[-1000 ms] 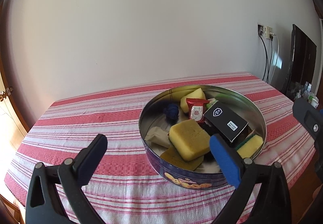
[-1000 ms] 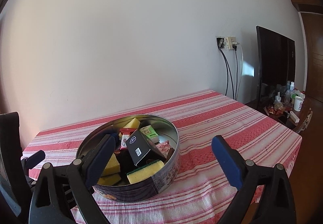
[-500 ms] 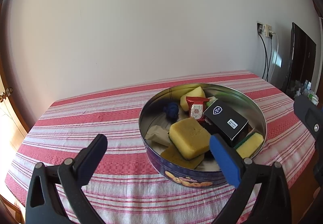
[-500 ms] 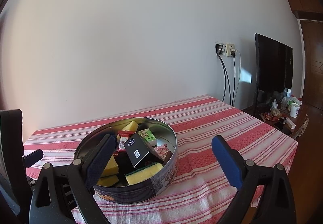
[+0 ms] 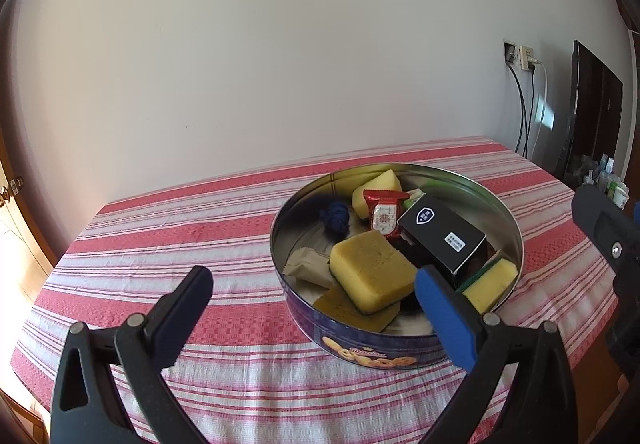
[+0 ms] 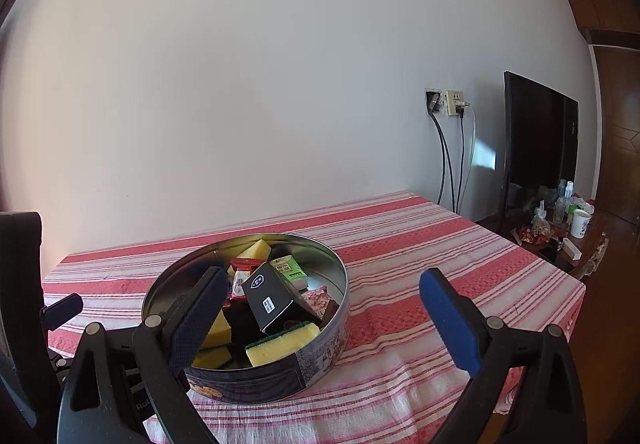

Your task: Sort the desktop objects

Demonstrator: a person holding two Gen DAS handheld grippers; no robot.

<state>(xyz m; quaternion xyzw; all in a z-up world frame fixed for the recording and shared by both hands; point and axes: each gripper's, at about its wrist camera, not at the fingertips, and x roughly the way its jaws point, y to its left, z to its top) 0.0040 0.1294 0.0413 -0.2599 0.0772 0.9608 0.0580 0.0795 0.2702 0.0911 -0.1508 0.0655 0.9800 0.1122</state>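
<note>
A round blue cookie tin point(image 5: 504, 204) point(image 6: 320, 360) stands on the red-striped tablecloth point(image 5: 180, 236). Inside lie yellow sponges point(image 5: 370, 274) point(image 6: 284, 342), a black box point(image 5: 442, 238) point(image 6: 268, 298), a red snack packet point(image 5: 384, 218), a blue knotted thing point(image 5: 336, 216), a green packet point(image 6: 289, 269) and a beige wrapper point(image 5: 310, 264). My left gripper point(image 5: 312, 296) hovers open in front of the tin's near left rim, nothing between its fingers. My right gripper point(image 6: 320, 300) is open too, above the tin's near right side. Part of the right gripper shows at the right edge of the left wrist view.
The table point(image 6: 460, 264) backs onto a white wall. At the right a wall socket point(image 6: 450, 103) with hanging cables, a dark screen point(image 6: 538, 140) and a low side table with bottles and a cup point(image 6: 580, 222). The table's edges run close at left and right.
Both cameras have tilted up slightly, so the tin sits a little lower in the views. Neither gripper's opening has changed and nothing in the tin has moved.
</note>
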